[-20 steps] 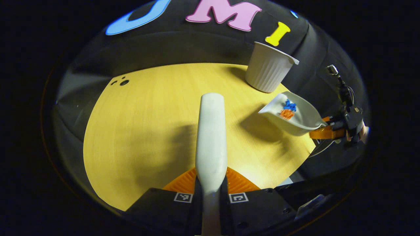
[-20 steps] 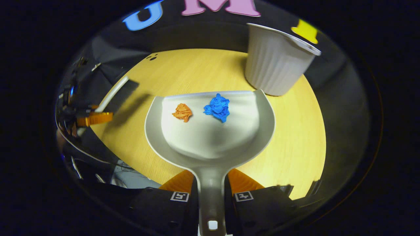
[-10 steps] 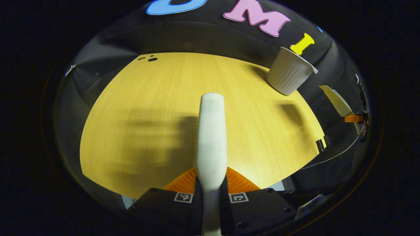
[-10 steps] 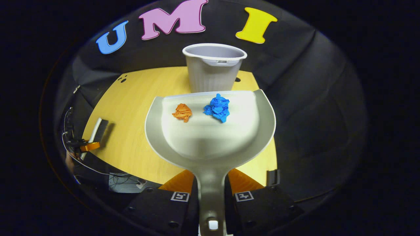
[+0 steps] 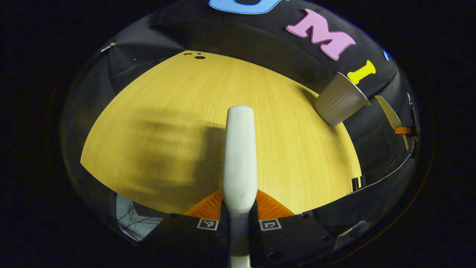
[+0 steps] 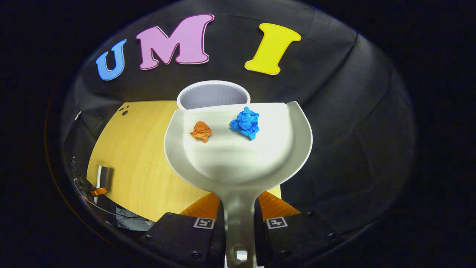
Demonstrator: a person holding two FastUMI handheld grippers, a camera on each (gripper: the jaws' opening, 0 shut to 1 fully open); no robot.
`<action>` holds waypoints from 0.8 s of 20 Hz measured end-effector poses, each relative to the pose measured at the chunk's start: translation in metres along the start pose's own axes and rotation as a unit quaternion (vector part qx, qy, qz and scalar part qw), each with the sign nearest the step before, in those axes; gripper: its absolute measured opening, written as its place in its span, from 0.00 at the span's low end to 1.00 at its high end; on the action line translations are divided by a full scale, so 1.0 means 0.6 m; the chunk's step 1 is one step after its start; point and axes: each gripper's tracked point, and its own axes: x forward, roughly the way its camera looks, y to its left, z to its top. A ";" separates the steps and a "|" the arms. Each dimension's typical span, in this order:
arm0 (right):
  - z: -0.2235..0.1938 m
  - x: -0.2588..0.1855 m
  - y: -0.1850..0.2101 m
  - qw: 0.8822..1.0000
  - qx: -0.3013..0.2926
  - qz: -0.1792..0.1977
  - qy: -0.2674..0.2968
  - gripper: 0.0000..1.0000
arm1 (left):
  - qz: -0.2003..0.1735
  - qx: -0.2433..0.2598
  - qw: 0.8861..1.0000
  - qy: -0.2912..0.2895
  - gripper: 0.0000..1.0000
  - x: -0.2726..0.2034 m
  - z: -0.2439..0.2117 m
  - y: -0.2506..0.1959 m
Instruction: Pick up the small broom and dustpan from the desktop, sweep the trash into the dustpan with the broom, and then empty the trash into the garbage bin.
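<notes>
My right gripper (image 6: 240,212) is shut on the handle of the white dustpan (image 6: 238,156), held in the air. An orange paper ball (image 6: 201,131) and a blue paper ball (image 6: 245,123) lie near the pan's front lip. That lip sits just over the open mouth of the white ribbed garbage bin (image 6: 213,95). My left gripper (image 5: 240,210) is shut on the white broom handle (image 5: 240,156), which points out over the wooden table (image 5: 178,123). In the left gripper view the bin (image 5: 340,98) stands at the far right, with the dustpan (image 5: 388,113) edge-on beside it.
The bin stands at the table's far corner against the black cloth wall. Small dark holes (image 5: 197,56) mark the table's far left corner. In the right gripper view the broom (image 6: 99,178) and left gripper show small at the lower left, near cables (image 6: 122,214) below the table edge.
The dustpan has risen and moved forward until its lip is over the bin's mouth; the orange ball slid slightly forward. The left gripper with the broom has drawn back and turned left.
</notes>
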 end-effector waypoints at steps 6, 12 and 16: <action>-0.004 -0.005 -0.003 0.998 -0.044 -0.054 -0.006 0.35 | 0.042 0.022 0.999 -0.004 0.27 -0.022 0.007 0.040; 0.008 -0.010 -0.021 0.993 -0.077 -0.089 -0.010 0.35 | 0.043 0.002 0.999 -0.012 0.26 -0.038 0.020 0.042; 0.014 -0.013 -0.025 0.989 -0.101 -0.105 -0.020 0.35 | 0.052 -0.001 0.999 -0.008 0.26 -0.034 0.023 0.048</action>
